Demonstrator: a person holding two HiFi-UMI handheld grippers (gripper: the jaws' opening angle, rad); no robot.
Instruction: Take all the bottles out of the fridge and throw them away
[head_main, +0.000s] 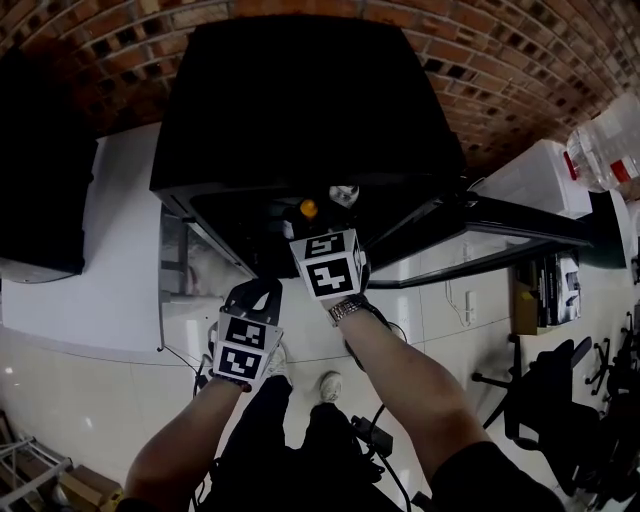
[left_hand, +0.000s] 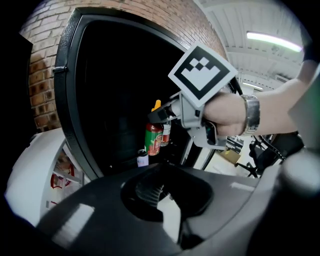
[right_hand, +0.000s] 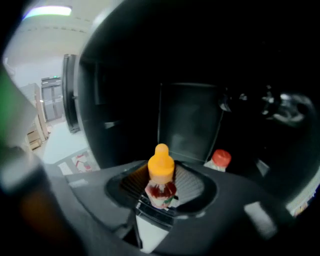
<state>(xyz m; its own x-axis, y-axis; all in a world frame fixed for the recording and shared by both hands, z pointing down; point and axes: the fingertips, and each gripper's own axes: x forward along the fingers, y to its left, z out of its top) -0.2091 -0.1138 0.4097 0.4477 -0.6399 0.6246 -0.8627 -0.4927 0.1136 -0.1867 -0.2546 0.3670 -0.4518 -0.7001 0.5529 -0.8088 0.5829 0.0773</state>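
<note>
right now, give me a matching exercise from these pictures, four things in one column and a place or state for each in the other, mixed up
Things:
1. orange-capped bottle
2. red-capped bottle
3. left gripper
4. fridge door

Places and states:
A. swung open
B. nothing between its jaws
C. clamped in the right gripper
D. standing back inside the fridge

Pairs: 1-C, 2-D, 3-B, 4-A

Orange-capped bottle (right_hand: 161, 172) upright in right gripper (right_hand: 160, 200), red-capped bottle (right_hand: 220, 159) inside black fridge (head_main: 300, 100)
</note>
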